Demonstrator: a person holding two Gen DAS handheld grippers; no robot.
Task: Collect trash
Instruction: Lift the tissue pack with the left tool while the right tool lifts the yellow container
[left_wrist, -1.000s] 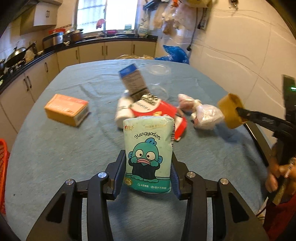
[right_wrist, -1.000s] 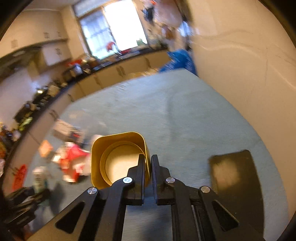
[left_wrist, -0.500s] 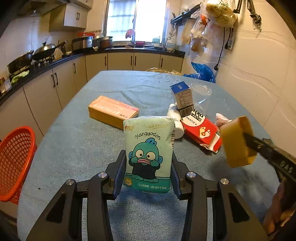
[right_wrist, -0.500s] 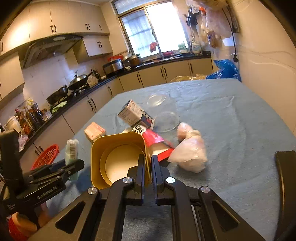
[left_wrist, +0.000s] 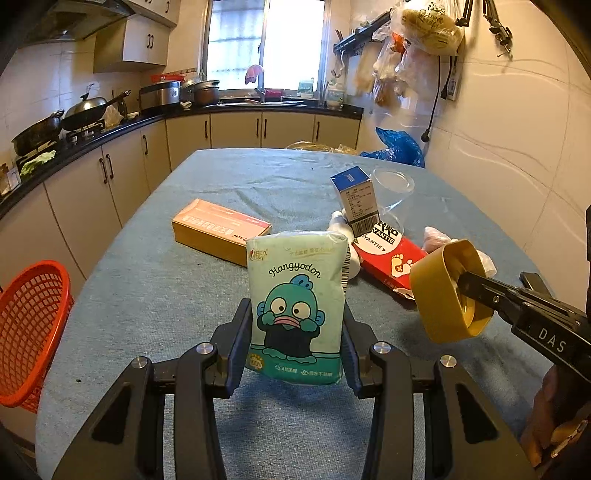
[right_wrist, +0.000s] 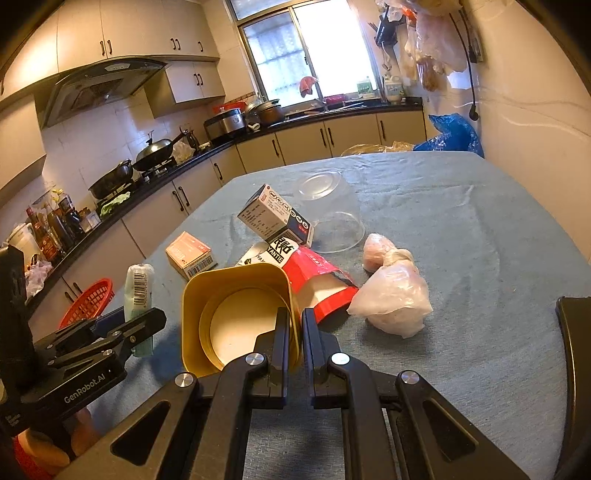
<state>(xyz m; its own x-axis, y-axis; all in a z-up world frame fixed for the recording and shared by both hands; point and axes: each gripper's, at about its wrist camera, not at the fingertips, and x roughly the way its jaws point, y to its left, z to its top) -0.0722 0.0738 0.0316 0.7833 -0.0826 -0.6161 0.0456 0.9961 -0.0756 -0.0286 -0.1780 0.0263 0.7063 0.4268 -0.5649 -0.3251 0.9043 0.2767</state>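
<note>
We hold the left tongs (left_wrist: 297, 343) closed on a soft plastic tissue pack (left_wrist: 297, 306), pale green with a cartoon fish, upright above the near table (left_wrist: 147, 295). Our right tongs (right_wrist: 295, 325) pinch the thin wall of a gold cup (right_wrist: 240, 317), squarish rim, round pale bottom, lying on its side in the air.

On the table: a flat orange cardboard box (left_wrist: 218, 229); a red glossy pouch (left_wrist: 391, 258) torn open; a small blue-topped carton (left_wrist: 356, 199) leaning on it; a clear plastic bowl (right_wrist: 328, 214) upside down; a knotted pinkish bag (right_wrist: 391, 295), crinkly.

The table has a blue-grey cloth with a rough weave. A red mesh basket (left_wrist: 29, 332) sits off its left edge. It's a kitchen with beige cabinets, a black counter, woks and a bright window.
</note>
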